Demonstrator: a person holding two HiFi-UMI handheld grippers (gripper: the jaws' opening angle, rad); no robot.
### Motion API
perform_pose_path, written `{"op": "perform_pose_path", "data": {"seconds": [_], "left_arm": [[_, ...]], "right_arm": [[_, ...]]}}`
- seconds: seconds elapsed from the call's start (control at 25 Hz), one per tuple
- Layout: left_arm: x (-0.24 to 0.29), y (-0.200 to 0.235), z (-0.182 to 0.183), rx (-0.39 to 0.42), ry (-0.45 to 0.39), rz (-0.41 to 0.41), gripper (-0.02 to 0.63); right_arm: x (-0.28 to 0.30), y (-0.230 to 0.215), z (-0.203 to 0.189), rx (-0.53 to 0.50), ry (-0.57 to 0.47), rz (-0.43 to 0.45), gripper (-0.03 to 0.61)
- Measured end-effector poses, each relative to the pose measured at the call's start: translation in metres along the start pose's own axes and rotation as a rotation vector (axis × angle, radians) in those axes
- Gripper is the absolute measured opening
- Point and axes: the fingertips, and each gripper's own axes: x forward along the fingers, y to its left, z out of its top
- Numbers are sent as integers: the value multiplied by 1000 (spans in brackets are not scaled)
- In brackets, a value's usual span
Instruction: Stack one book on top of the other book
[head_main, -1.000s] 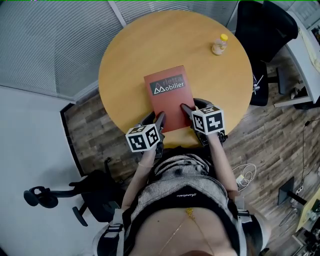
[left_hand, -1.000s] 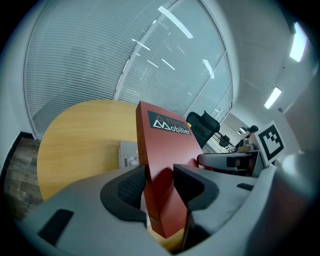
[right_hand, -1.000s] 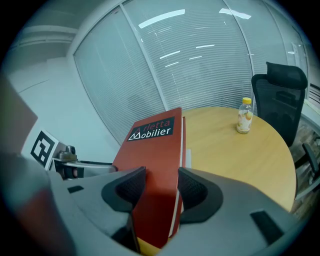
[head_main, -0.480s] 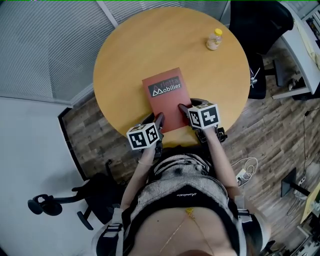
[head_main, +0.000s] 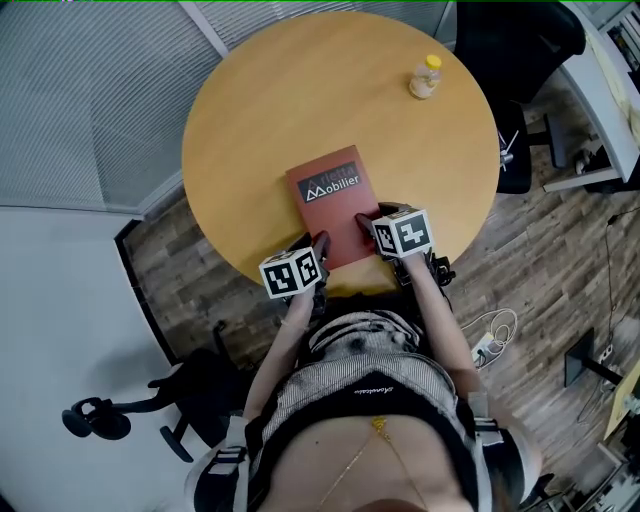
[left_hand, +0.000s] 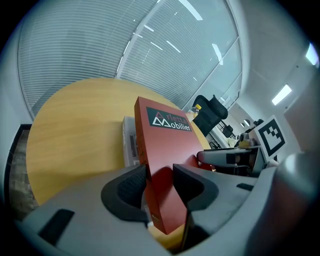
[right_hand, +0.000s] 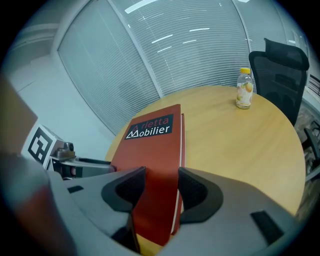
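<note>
The left claw (head_main: 314, 242) and right claw (head_main: 372, 216) are pinching the white-lettered red book (head_main: 328, 195) at six o'clock, and only the left gripper view is showing a grey book (left_hand: 129, 145) underneath.

Table (head_main: 290, 110): plain warm honey-tan wood.
Red book (head_main: 331, 207) over table's near half: brick-red cover, dark grey band with white lettering and white triangle logo; white page edge.
Lower book (left_hand: 129, 142) on table: pale grey.
Bottle (head_main: 425, 78) at table's far edge: yellow cap, pale yellow-orange contents.
Left gripper (head_main: 318, 243) and right gripper (head_main: 366, 222) at table's near edge: grey bodies, black textured pads (right_hand: 126, 190), white cubes with black square markers.
Floor (head_main: 185, 255) around table: grey-brown plank pattern.
Blinds (head_main: 90, 90) beyond table: grey, fine horizontal stripes.
Chair (head_main: 520, 45) beside table: black.
</note>
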Motion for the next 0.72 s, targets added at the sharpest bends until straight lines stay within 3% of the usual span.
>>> {"op": "perform_pose_path", "data": {"seconds": [0.44, 0.72], "left_arm": [[20, 12, -9, -52, 74, 6, 178], [22, 16, -9, -57, 83, 0, 178]], "right_arm": [[24, -11, -8, 26, 63, 14, 216], [30, -13, -10, 38, 47, 37, 216]]}}
